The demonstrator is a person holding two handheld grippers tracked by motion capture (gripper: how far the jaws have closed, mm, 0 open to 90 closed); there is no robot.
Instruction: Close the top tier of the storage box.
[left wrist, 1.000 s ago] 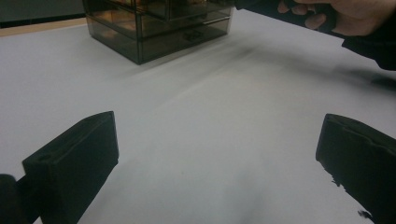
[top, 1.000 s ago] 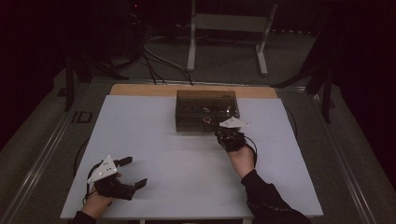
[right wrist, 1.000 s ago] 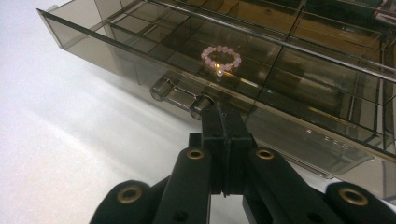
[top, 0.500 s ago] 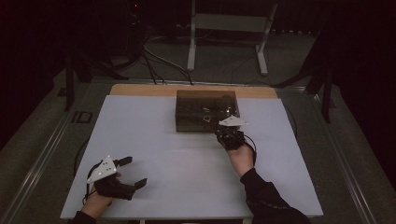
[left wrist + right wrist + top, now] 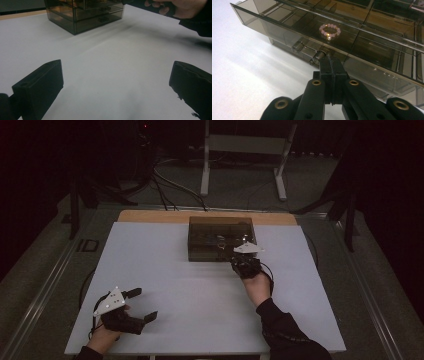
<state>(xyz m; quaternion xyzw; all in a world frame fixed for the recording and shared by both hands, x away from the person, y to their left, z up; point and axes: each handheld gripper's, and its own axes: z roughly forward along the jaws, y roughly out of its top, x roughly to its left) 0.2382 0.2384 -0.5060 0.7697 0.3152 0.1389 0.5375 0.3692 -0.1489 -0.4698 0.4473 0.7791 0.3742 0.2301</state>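
1. Pinching the drawer handle (image 5: 320, 55) of the smoky clear drawer box (image 5: 221, 239): right gripper (image 5: 331, 65), jaws pressed together with the small clear handle at their tips.
2. Pulled partway out toward the right gripper: the drawer (image 5: 294, 27), its front wall standing clear of the box body.
3. Lying on the drawer floor, just behind the front wall and a little beyond the jaw tips: a pink bead bracelet (image 5: 330, 31), untouched by either gripper.
4. Standing at the far middle of the white table (image 5: 165, 270), close to the wooden strip (image 5: 150, 216) along the far edge: the drawer box.
5. Reaching in from the near right, hand (image 5: 258, 287) wrapped around the right gripper's body, dark sleeve (image 5: 285, 332) behind it.
6. Resting near the table's near left corner, well apart from the box: left gripper (image 5: 141, 304), jaws spread wide, nothing between them but bare table.
7. Seen from the left gripper view: the box at upper left, the other hand at upper right.
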